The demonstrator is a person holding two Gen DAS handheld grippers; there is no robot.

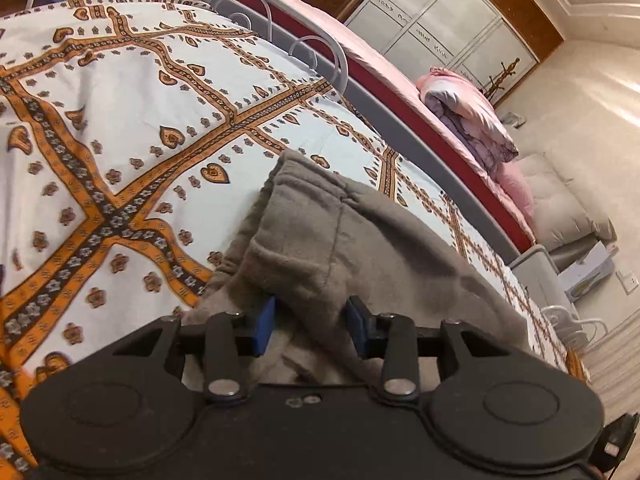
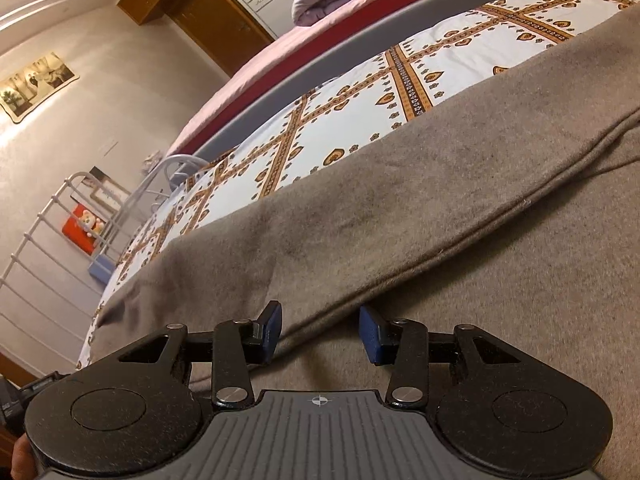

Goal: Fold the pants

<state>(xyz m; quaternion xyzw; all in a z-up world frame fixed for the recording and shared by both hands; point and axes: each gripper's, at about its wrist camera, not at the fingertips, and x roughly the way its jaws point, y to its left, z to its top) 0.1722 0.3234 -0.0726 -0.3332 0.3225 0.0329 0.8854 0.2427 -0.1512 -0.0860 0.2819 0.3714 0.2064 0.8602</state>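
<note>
grey-brown fleece pants [image 2: 400,220] lie spread over the white bedsheet with orange heart borders [image 1: 120,120], the left gripper [image 1: 310,326] spread around a raised fold and the right gripper [image 2: 320,332] gaping astride a hem, apparently positioned to pinch.

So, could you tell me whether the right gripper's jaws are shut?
No, the right gripper is open, its blue pads apart over the grey pants.
</note>
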